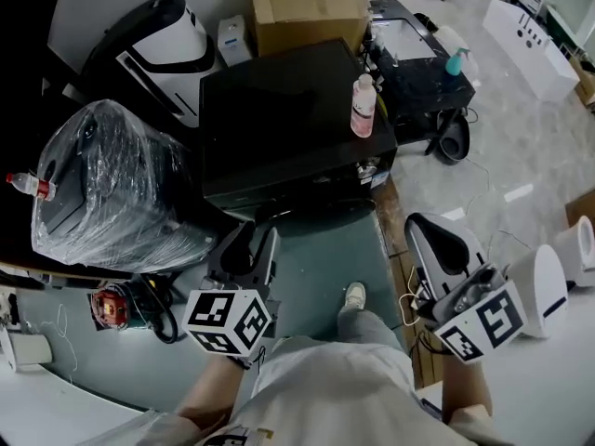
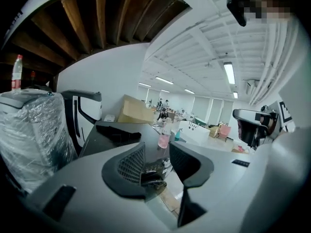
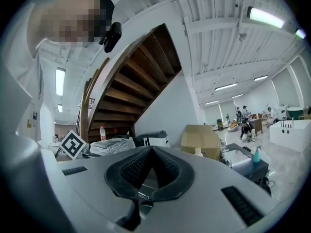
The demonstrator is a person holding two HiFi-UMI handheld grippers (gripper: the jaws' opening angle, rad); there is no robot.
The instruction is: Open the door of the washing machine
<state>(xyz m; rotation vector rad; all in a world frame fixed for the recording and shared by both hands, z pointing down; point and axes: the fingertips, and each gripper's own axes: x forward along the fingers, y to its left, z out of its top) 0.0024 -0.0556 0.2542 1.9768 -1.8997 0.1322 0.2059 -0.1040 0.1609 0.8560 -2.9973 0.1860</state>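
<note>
Presumably aiming for the washing machine (image 1: 288, 119), the left claw (image 2: 156, 154) is gaping empty; the right claw (image 3: 151, 154) is idling shut.

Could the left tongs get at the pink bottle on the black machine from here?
Probably yes: the left tongs stand open and empty, facing the pink bottle, with only the bare top of the black machine between them.

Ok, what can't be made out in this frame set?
- Door of the black machine: the head view looks down on its top and shows only a foreshortened strip of the front. In the left gripper view, the left gripper's own body covers that front.
- Label on the pink bottle: too small in both views.
- Item under the plastic wrap: folds and glare hide it in the head view.
</note>
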